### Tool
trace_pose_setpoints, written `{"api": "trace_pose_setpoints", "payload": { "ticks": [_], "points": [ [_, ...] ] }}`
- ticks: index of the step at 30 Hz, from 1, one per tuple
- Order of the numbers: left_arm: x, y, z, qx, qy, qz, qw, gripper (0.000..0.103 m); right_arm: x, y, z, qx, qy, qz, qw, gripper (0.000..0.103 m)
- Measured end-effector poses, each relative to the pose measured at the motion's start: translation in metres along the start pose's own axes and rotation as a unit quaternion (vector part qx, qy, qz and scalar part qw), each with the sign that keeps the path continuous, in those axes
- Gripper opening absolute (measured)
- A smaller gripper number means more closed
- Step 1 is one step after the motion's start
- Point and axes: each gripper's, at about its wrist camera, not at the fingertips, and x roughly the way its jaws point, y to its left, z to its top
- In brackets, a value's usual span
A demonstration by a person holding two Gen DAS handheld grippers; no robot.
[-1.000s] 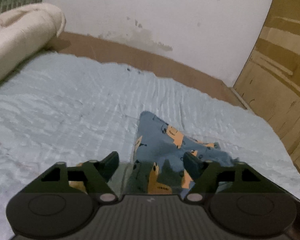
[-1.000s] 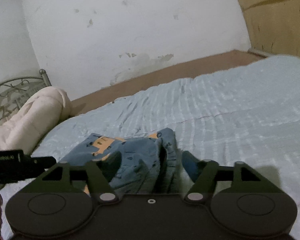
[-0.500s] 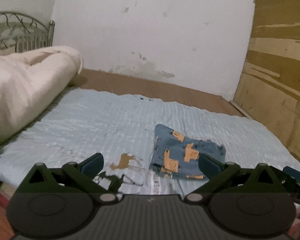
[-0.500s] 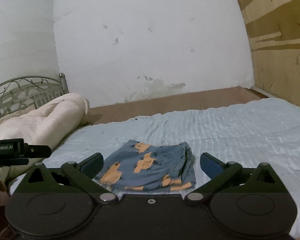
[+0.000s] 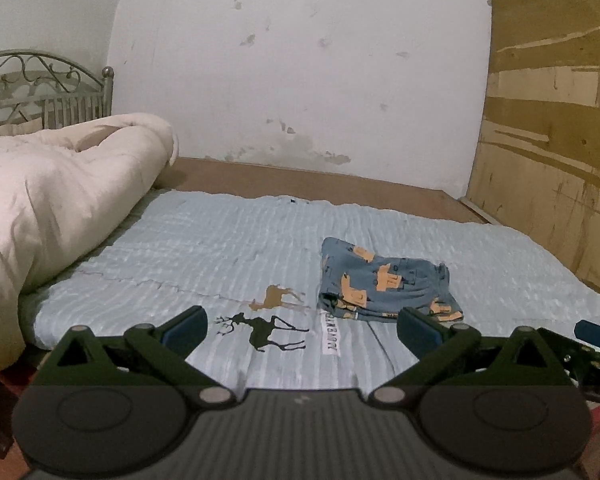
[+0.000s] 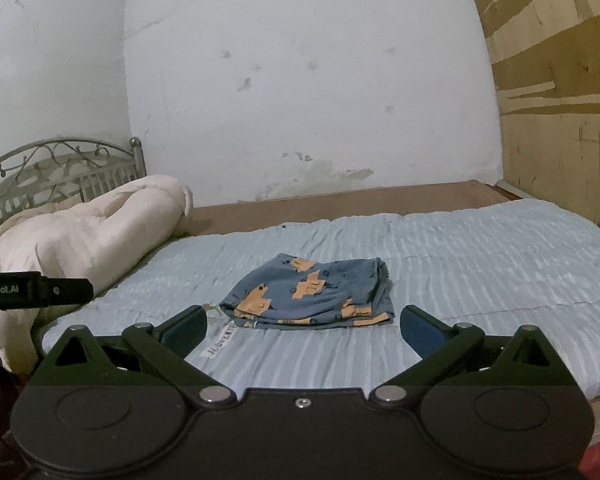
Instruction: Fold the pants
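Note:
The pants (image 5: 384,284) are blue with orange prints and lie folded in a flat stack near the front edge of the light blue bed cover (image 5: 228,248). They also show in the right wrist view (image 6: 312,294). My left gripper (image 5: 302,328) is open and empty, held back from the bed, with the pants ahead and to its right. My right gripper (image 6: 302,328) is open and empty, with the pants just beyond its fingertips. The left gripper's body (image 6: 32,290) shows at the right view's left edge.
A rolled cream duvet (image 5: 56,200) lies on the left of the bed by a metal headboard (image 5: 40,88). A white wall (image 5: 300,72) stands behind and a plywood panel (image 5: 552,152) on the right. Deer prints (image 5: 268,330) mark the cover's front.
Both grippers let go of the pants, opened wide and pulled back from the bed. The pants now lie folded on the cover.

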Motion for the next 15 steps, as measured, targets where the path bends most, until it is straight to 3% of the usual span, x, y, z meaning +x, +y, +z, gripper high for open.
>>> {"api": "trace_pose_setpoints", "payload": {
  "ticks": [15],
  "points": [
    [0.0045,0.0008,-0.0035,-0.002,0.009,-0.007,0.9999,0.102,-0.0007,-0.0013,0.0011,0.001,0.0,-0.002,1.0,0.102]
  ]
}}
